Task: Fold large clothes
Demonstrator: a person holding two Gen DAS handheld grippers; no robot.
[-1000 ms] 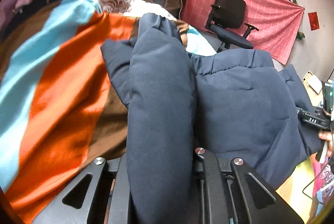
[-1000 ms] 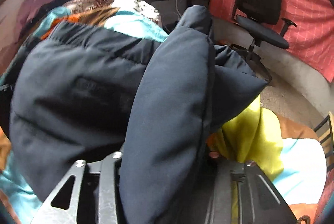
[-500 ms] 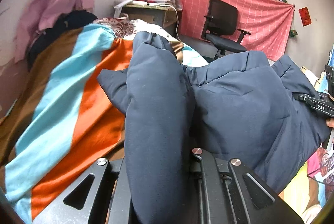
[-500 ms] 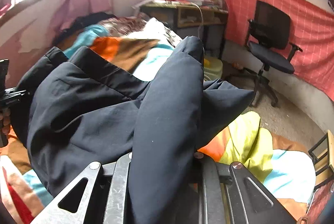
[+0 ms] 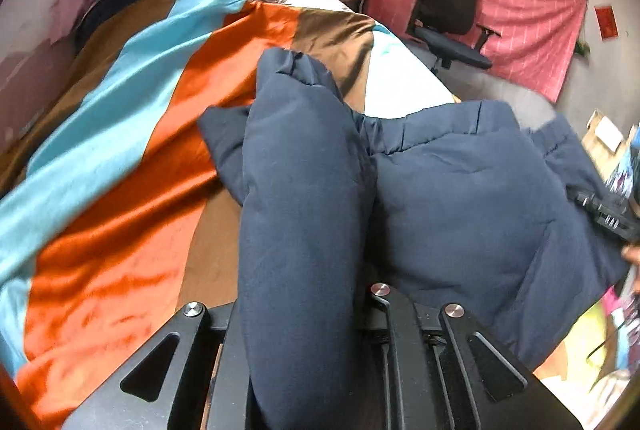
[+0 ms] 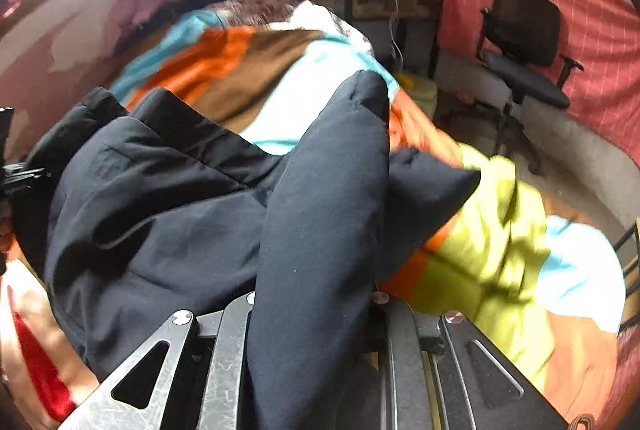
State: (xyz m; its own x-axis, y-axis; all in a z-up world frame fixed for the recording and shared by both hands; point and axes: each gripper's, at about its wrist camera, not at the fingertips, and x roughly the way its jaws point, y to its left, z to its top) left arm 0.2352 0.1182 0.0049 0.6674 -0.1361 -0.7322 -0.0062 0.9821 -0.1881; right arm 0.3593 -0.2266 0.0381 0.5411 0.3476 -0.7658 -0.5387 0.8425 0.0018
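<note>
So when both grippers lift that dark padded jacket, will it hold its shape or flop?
Probably floppy: the dark padded jacket sags between the left gripper and right gripper. Puffy folds suggest springy bulk. Smooth fabric might slip.

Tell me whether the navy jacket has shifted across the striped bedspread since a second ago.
Yes. In the left wrist view the navy jacket now lies nearer, exposing more striped bedspread towards the office chair. Both tongs clamp it.

Matt, smooth padded cloth jacket [image 5: 460, 197] lies on a sheeny striped cloth bedspread [image 5: 132, 133]; black matt chair [image 5: 452, 13].
</note>
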